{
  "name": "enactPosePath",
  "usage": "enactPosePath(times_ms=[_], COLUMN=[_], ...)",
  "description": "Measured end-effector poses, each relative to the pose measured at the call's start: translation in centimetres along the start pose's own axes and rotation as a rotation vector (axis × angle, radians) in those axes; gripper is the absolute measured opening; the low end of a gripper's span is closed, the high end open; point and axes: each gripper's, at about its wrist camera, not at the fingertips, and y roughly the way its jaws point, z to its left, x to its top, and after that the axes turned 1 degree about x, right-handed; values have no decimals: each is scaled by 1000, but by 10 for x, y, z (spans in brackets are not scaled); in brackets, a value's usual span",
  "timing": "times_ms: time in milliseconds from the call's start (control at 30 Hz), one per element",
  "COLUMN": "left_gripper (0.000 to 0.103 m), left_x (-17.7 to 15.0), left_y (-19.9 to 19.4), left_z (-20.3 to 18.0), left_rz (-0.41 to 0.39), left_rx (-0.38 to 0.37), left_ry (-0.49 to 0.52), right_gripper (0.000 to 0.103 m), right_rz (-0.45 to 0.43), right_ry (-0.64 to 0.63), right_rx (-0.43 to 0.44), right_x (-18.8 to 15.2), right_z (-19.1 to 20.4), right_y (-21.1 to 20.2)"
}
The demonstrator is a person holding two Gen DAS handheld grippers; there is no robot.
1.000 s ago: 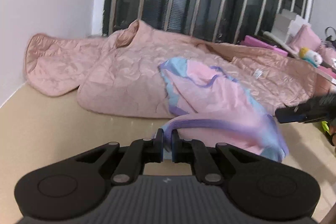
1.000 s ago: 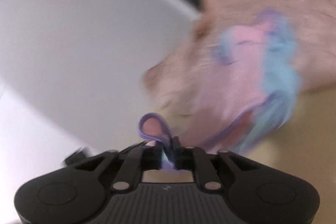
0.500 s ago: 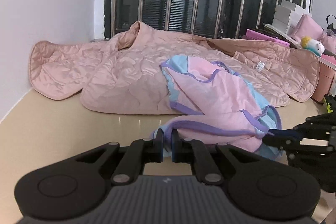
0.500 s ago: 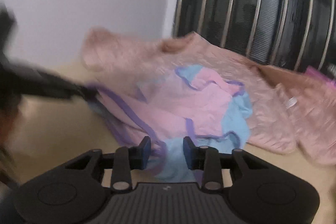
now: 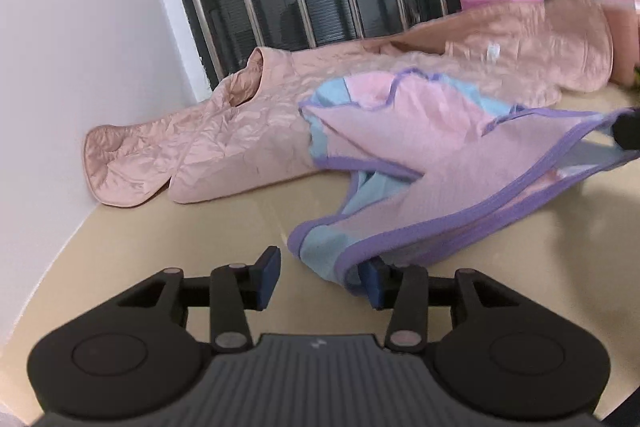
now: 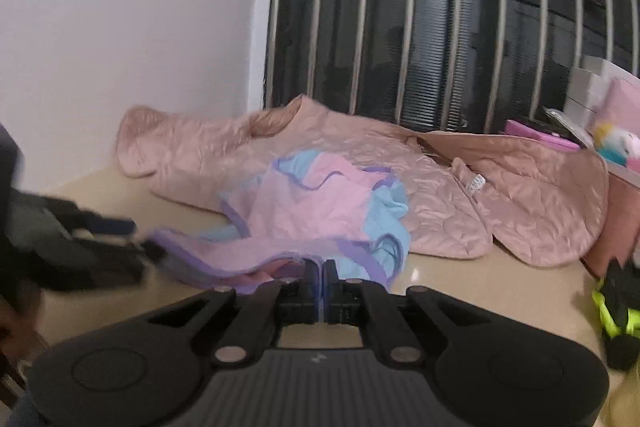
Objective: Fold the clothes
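A pink and light-blue garment [image 5: 420, 147] with purple trim lies on the beige surface, partly over a pink quilted jacket [image 5: 224, 135]. My left gripper [image 5: 320, 267] is opening; the garment's near corner rests against its right finger, and the pads do not press it. At the far right of the left wrist view, my right gripper [image 5: 626, 131] pulls the purple hem taut. In the right wrist view the right gripper [image 6: 322, 267] is shut on that hem of the garment [image 6: 312, 203]. The left gripper [image 6: 100, 227] is a blur at the left.
The quilted jacket [image 6: 400, 163] spreads along a barred window [image 6: 440, 27], beside a white wall [image 6: 140, 27]. Boxes, pink items and a plush toy [image 6: 612, 143] crowd the right. A black and neon-yellow object [image 6: 616, 307] lies near the right edge.
The left gripper's jaws have spread apart and let go of the hem. The right gripper swung round to the garment's other side and closed on its purple edge, stretching it.
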Motion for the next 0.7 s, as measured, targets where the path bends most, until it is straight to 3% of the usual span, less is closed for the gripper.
enactPosePath(times_ms=[100,133,167,200,233,400,600,700], left_gripper=[43,38,32,13,3,2,2,2], left_x=[3,4,5,6,7,13,22,27], left_y=[3,3,2,1,-1,-9,-18,-23], left_z=[0,3,7,10,13,21,25,28], left_rz=[11,13,11,13,16,7,-24,-37], left_rx=[34,32,14,-10,-35,-115,-130,-132], left_ry=[8,-2,-23,-35,-48,-86,-97,-102], right_gripper=[2,2,2,3,3,13,25,25], right_rz=[16,28,48,91,123,93,81,96], right_ry=[-9,-22,-46,-85,-126,-304,-404,-442], right_rx=[-32,-51,-73,-95,-113,-122,-84,-127], right_x=[-8,-11,-14,-18,-22,-33,-35,-38], right_z=[3,4,5,8,11,39,62,70], right_y=[-3,-1,3,8,15,22,37,49])
